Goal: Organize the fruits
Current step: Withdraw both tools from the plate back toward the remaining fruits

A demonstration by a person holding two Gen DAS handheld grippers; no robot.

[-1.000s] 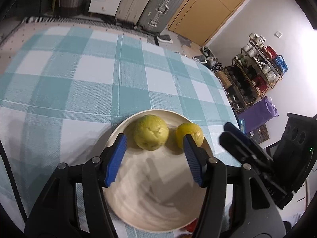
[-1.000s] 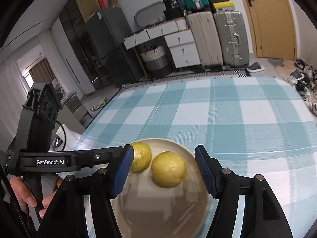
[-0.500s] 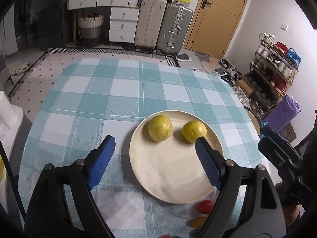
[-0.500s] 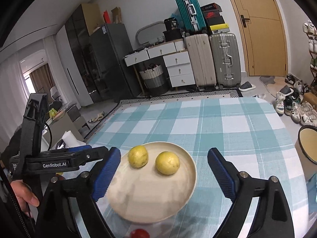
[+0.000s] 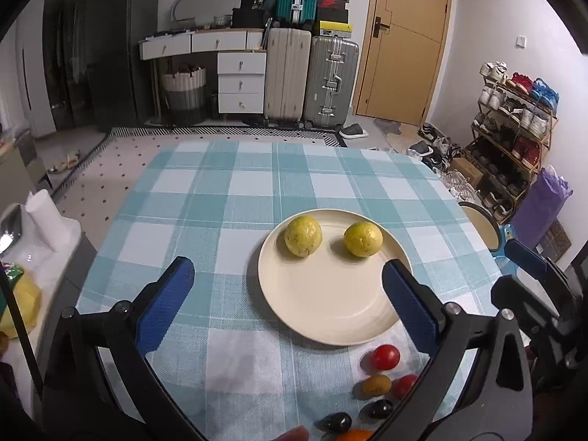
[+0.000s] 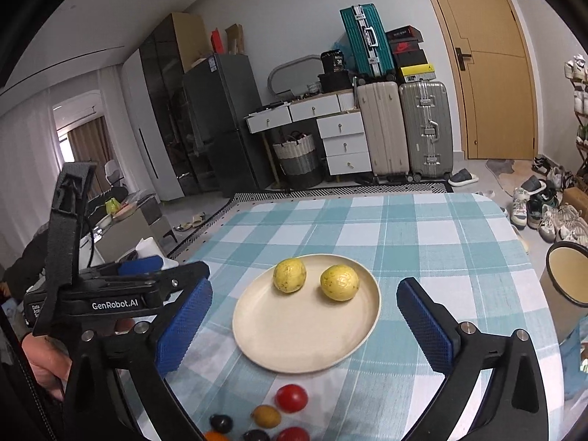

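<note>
While both pairs of fingers are opening wide with nothing between them, I eye the two yellow fruits (image 5: 303, 236) on the plate (image 5: 323, 312); small fruits (image 6: 291, 398) wait on the worktop (image 5: 205, 198) nearer me, so I'd pick gently, one each.

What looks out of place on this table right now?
Only two yellow fruits sit on the plate. The small fruits, including a red one, lie loose on the tablecloth just off its near rim.
</note>
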